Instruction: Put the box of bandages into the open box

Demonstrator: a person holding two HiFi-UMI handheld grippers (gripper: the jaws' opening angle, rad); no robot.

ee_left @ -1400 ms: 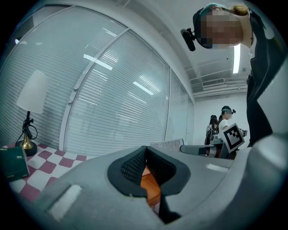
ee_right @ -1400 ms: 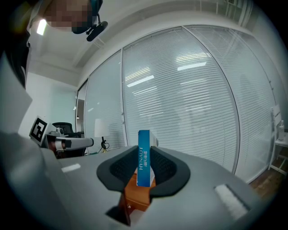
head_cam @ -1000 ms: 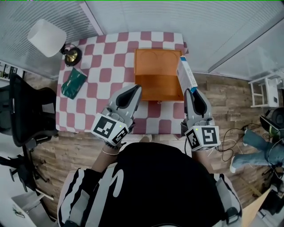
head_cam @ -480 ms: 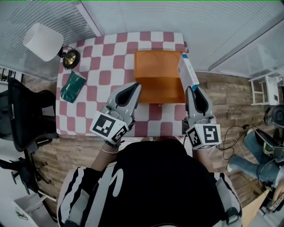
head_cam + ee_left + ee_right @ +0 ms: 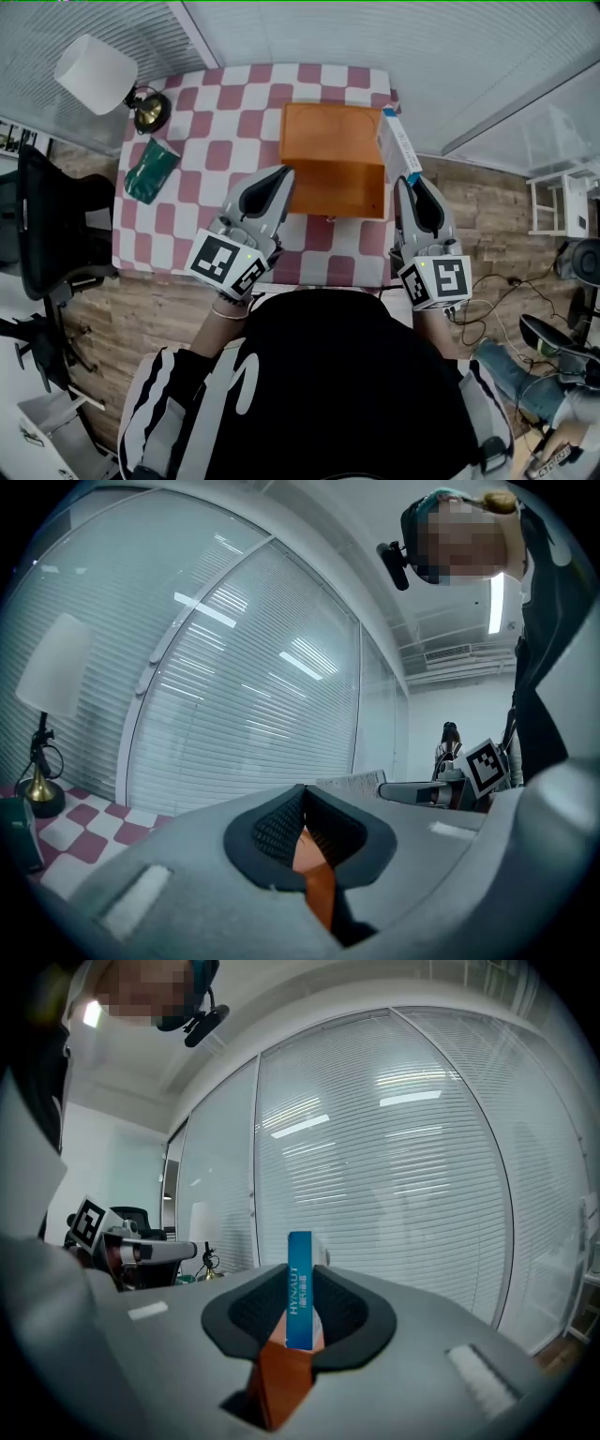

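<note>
Bandage box [image 5: 397, 146] is clamped at its near end in the right gripper [image 5: 411, 184], jaws narrow and pressing its two broad faces. Long axis runs away from the person, far end leaning a bit left. In the right gripper view the bandage box [image 5: 300, 1288] stands on edge, thin blue side with HYNAUT print facing the camera. From the head view it sits along the right wall of the open box [image 5: 337, 187], overlapping that rim; height above it cannot be told

Left gripper [image 5: 279, 178] is at the open box's near-left corner, jaws together with nothing between the pads; the left gripper [image 5: 302, 803] view shows only orange beyond them

The open box is orange, on the right half of the checkered table [image 5: 202, 141], its right wall just beside the table's right edge. Its inside shows plain orange surface

Left half of the table is mostly bare squares. Green pouch [image 5: 150, 172] lies near the left edge, lamp [image 5: 96, 75] at the far-left corner, both well apart from the open box. Black chair [image 5: 47, 225] stands left of the table
</note>
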